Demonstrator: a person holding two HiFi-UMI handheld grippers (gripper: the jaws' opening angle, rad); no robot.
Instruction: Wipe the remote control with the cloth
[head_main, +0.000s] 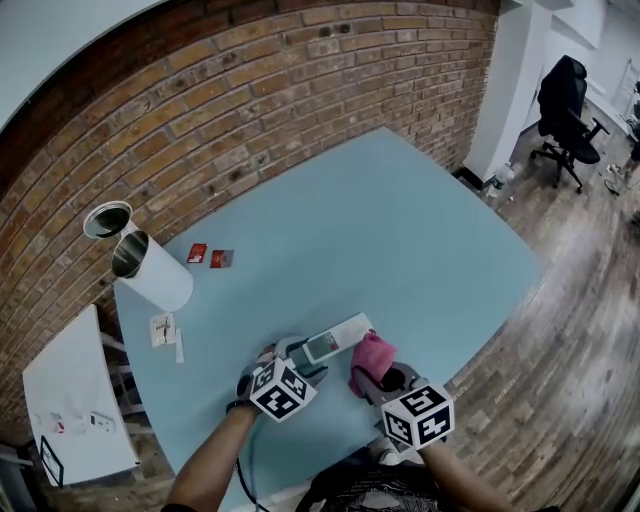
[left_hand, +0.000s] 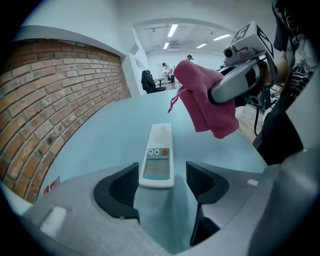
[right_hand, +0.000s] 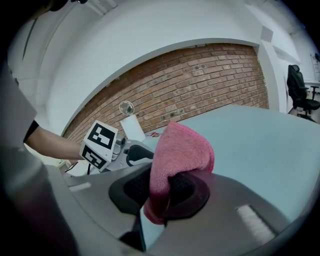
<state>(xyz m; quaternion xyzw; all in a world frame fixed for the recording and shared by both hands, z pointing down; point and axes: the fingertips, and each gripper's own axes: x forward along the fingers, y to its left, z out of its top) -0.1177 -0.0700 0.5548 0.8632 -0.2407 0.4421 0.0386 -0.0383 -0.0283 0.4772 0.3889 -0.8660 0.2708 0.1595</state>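
Observation:
A white remote control (head_main: 336, 337) with a small screen and an orange button lies flat on the light blue table (head_main: 400, 230). In the left gripper view the remote control (left_hand: 158, 157) has its near end between the jaws of my left gripper (left_hand: 161, 181), which is open, and the pads stand clear of it on both sides. My right gripper (right_hand: 159, 186) is shut on a pink cloth (right_hand: 177, 155). The pink cloth (head_main: 370, 358) hangs just right of the remote, above the table. In the left gripper view the cloth (left_hand: 202, 97) is up in the air beyond the remote.
A white cylinder (head_main: 150, 270) with a metal-rimmed opening lies at the table's left, with small red cards (head_main: 210, 256) and white slips (head_main: 165, 330) near it. A brick wall (head_main: 250, 110) runs behind. A white side table (head_main: 70, 400) stands at the left and an office chair (head_main: 565, 110) at the far right.

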